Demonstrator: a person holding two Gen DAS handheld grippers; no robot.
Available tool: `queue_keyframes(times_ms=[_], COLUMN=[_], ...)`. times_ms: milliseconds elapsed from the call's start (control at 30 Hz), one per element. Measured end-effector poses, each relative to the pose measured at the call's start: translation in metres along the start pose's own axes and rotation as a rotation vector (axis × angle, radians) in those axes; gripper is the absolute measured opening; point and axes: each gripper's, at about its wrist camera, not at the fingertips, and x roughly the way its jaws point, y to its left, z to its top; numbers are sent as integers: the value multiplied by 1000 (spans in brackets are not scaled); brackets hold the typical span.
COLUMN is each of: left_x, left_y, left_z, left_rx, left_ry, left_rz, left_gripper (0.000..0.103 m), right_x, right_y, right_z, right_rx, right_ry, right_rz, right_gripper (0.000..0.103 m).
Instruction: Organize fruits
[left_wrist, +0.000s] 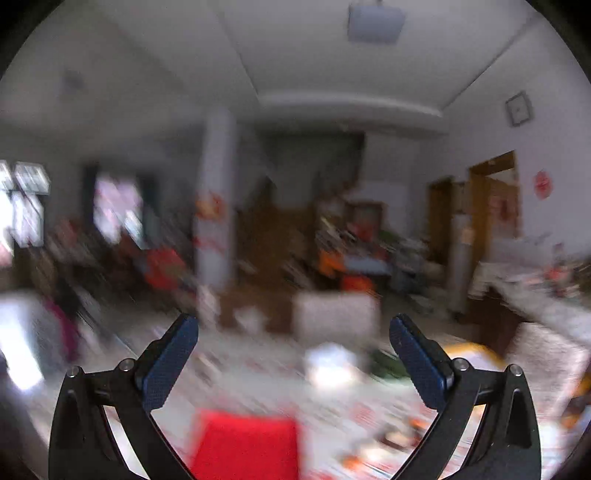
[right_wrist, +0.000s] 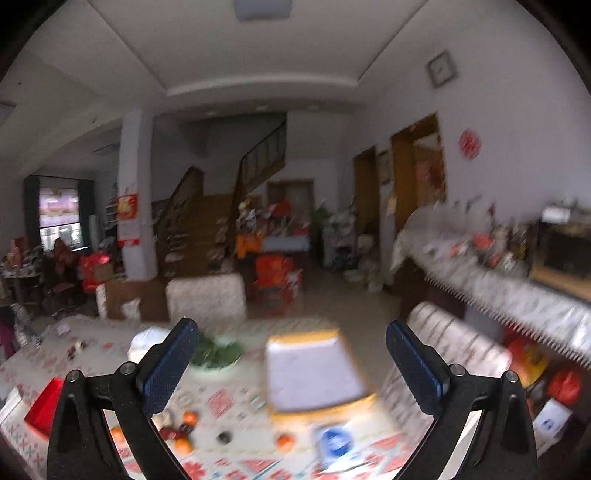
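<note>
both views are smeared with motion blur and aimed high across the room, so the main risk, as i judge it, is coming down on the fruit half-blind: a jaw could clip a small orange fruit (right_wrist: 285, 440) and send it rolling toward the near edge of the table (right_wrist: 229, 402), or nudge the yellow-rimmed tray (right_wrist: 314, 369). the left gripper (left_wrist: 293, 334) and the right gripper (right_wrist: 291, 338) both stand wide and hold nothing. in the right wrist view, more orange fruits (right_wrist: 183, 445) lie loose with a few darker pieces near the table's near left edge, well apart from the tray, which sits toward the right side and looks empty, though blur makes that uncertain. behind the tray's left a pale bowl of green leaves (right_wrist: 216, 354) sits mid-table. a red box (right_wrist: 42, 408) rests at the left edge; its contents cannot be told.
</note>
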Motion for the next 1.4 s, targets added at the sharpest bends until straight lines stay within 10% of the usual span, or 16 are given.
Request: queue_keyframes(times_ms=[100, 200, 400, 767, 867, 1400], left_x=[-10, -6, 34, 149, 167, 221], left_y=[4, 13, 21, -85, -109, -138], left_z=[39, 59, 15, -232, -257, -327], left_rx=[182, 240, 59, 5, 48, 85], left_ry=[-133, -124, 114, 536, 647, 855], left_rz=[231, 303, 79, -172, -219, -265], left_gripper=[103, 103, 103, 103, 83, 81], right_x=[-15, -20, 6, 110, 131, 168], right_y=[-4, 1, 14, 144, 173, 198], right_z=[38, 55, -4, -229, -267, -307], right_rx=[-59, -116, -56, -49, -115, -176], right_ry=[-18, -15, 97, 496, 604, 734], right_rz=[-48, -107, 58, 434, 478, 513], right_gripper=[103, 103, 103, 98, 87, 83])
